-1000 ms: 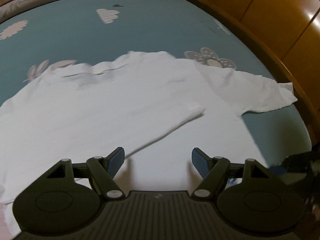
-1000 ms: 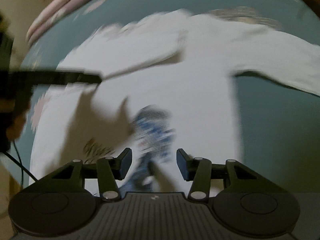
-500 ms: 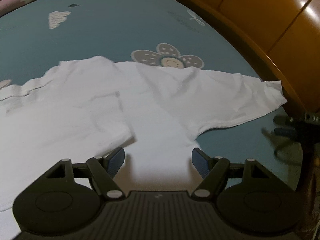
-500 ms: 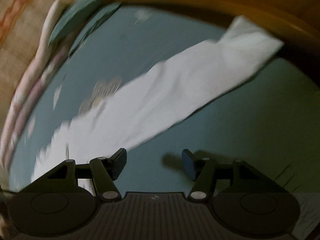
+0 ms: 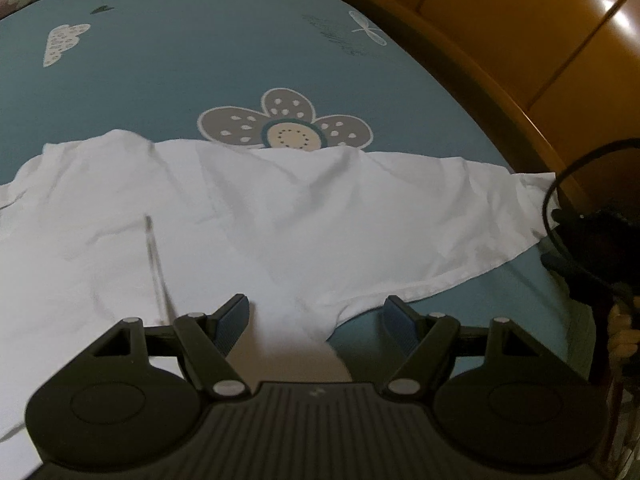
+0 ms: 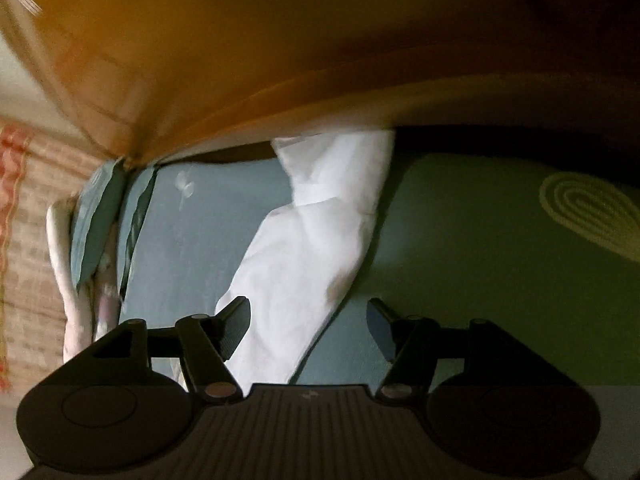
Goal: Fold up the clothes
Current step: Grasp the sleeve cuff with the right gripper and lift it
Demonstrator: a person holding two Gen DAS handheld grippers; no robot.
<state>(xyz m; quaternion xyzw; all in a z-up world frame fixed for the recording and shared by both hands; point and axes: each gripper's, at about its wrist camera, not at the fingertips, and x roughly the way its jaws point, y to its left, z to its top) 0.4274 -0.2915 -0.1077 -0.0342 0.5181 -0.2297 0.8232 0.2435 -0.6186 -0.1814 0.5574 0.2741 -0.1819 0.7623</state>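
White cotton, one garment only: a single T-shirt (image 5: 280, 220) lies spread flat on the bed (image 5: 200, 60), soft and lightly creased, one short sleeve reaching right toward the wooden bed frame (image 5: 480, 64). In the left wrist view the sheet is smooth teal cloth printed with one large grey-petalled flower (image 5: 286, 124), one dotted cloud (image 5: 64, 42) and one pale dragonfly (image 5: 368, 30). The left claw (image 5: 316, 316) hangs over the shirt's near edge, its two blue ribbed pads standing wide apart and gripping nothing; cloth lies below the gap. At the right edge a dark device with a looping black cable (image 5: 560, 200) shows, held by a hand (image 5: 620, 332).

In the right wrist view, blurred and dim, the same shirt's sleeve (image 6: 320, 232) runs as one long white strip up to the glossy orange-brown frame (image 6: 280, 60). The right claw (image 6: 308, 320) is opening, its pads clear of the cloth that lies beneath them, holding nothing. Two teal pillows (image 6: 96, 224) stand on edge at the left.
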